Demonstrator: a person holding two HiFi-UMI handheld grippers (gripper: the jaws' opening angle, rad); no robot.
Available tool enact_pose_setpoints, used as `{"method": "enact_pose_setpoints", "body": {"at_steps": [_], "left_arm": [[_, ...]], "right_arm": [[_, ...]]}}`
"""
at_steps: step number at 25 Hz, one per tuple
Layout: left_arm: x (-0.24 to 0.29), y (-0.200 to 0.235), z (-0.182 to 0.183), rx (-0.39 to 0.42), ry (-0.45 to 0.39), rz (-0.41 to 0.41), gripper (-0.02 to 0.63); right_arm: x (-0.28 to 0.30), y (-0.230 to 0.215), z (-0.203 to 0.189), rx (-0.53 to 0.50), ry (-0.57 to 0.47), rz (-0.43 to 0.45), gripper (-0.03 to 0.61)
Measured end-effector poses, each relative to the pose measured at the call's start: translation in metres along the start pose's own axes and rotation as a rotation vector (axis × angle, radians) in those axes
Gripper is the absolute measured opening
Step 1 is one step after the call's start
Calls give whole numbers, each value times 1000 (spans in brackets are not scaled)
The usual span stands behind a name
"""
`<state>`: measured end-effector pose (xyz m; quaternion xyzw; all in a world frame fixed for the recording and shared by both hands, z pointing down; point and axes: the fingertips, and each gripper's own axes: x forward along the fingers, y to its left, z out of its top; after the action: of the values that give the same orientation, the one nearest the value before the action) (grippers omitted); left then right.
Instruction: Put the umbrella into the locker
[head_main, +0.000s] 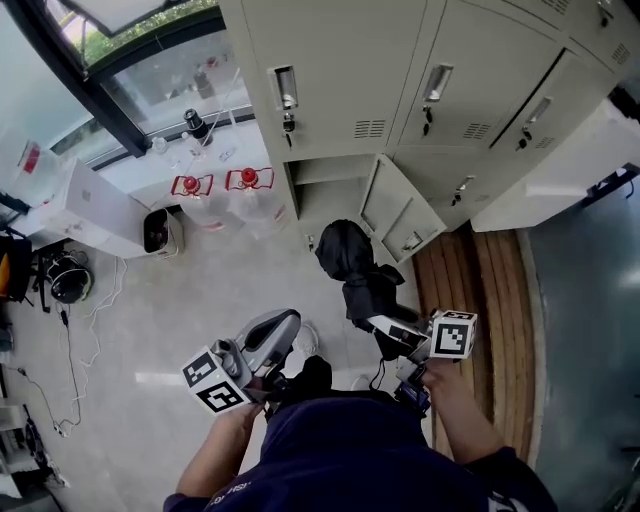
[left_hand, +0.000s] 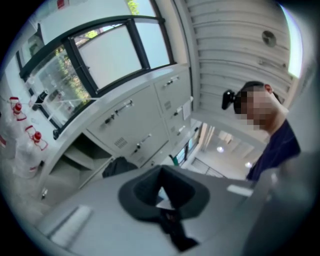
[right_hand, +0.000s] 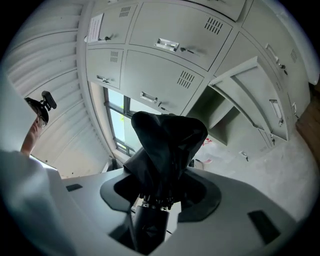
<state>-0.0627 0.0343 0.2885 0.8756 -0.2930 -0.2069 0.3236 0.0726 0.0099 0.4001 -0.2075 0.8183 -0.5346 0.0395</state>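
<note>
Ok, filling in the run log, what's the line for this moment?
right gripper: holding folded umbrella | left gripper: shut, empty | locker: door open | umbrella: not yet inside

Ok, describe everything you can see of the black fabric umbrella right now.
The black fabric umbrella is collapsed. Its canopy is loosely bunched, and small metal rib tips show where the cloth ends above a dark handle. The right gripper clamps it at that handle end, and nothing else appears to touch it. It is held in the air above the pale floor, with the canopy end pointing towards the open grey metal locker. It is not yet inside the compartment.
</note>
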Motion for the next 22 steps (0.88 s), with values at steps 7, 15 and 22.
{"method": "enact_pose_setpoints", "body": {"at_steps": [7,15,22], "left_arm": [[-4,76,24,-44,78,13,2],[8,122,26,-79,156,7,2],[5,167,3,-114,186,103,2]], "right_arm": [[63,-37,19,2,18,-121,196],[112,-121,40,0,45,-283,196],[151,-239,54,-38,117,-421,196]]}}
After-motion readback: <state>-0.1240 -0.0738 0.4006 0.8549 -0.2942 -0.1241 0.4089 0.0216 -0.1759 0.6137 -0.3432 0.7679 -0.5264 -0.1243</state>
